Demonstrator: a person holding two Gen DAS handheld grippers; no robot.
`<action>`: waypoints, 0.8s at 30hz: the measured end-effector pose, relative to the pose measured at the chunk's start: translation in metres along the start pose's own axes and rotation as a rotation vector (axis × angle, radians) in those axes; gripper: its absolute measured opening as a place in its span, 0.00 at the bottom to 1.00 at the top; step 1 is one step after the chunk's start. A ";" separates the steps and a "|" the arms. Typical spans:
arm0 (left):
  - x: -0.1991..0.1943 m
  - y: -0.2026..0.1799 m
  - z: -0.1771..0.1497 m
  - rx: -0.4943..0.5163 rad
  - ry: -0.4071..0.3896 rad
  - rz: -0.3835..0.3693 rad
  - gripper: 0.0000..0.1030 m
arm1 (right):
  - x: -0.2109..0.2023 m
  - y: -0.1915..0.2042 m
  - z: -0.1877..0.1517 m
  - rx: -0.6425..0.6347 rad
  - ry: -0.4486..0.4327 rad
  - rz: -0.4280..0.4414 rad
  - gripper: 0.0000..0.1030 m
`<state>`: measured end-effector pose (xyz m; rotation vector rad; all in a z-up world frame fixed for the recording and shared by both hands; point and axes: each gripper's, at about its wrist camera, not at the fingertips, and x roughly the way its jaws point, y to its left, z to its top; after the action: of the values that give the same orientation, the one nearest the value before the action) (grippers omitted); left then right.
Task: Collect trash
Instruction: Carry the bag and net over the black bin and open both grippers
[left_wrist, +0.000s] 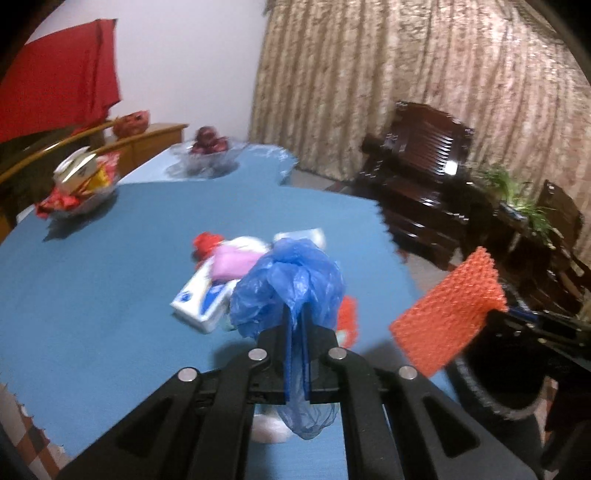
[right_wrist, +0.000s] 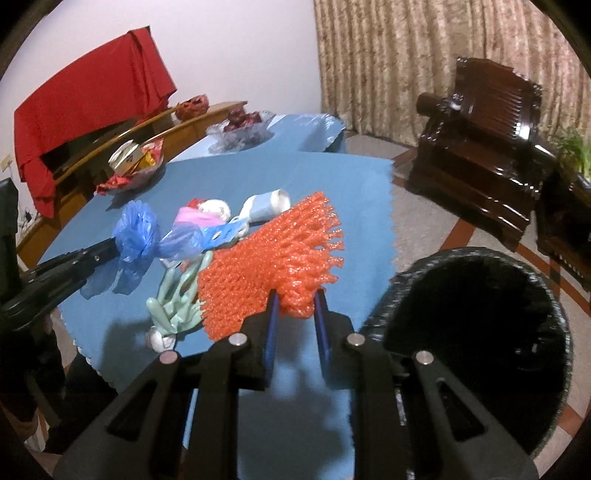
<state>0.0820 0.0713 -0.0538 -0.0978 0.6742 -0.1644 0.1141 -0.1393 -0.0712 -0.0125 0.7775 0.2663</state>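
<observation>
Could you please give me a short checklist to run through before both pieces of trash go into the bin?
1. Left hand-held gripper grips its item: ok, shut on the blue plastic bag.
2. Right hand-held gripper grips its item: ok, shut on the orange foam net.
3. Bin reachable: ok, the black trash bin stands beside the table's right edge, mouth open.
4. Both items clear of the remaining pile: cannot tell; the views are blurred and the bag's tail hangs low.
5. Table cleared: not ok, the pink bag, the white and blue box and the green balloons remain on the blue tablecloth.
</observation>
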 end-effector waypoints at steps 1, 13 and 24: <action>0.000 -0.008 0.002 0.011 -0.002 -0.017 0.04 | -0.005 -0.004 -0.001 0.006 -0.007 -0.010 0.18; 0.027 -0.127 -0.008 0.169 0.058 -0.245 0.04 | -0.057 -0.091 -0.038 0.138 -0.027 -0.213 0.18; 0.062 -0.227 -0.022 0.291 0.115 -0.394 0.04 | -0.070 -0.167 -0.091 0.280 0.017 -0.365 0.18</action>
<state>0.0890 -0.1644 -0.0761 0.0601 0.7334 -0.6482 0.0438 -0.3270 -0.1022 0.1067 0.8087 -0.1899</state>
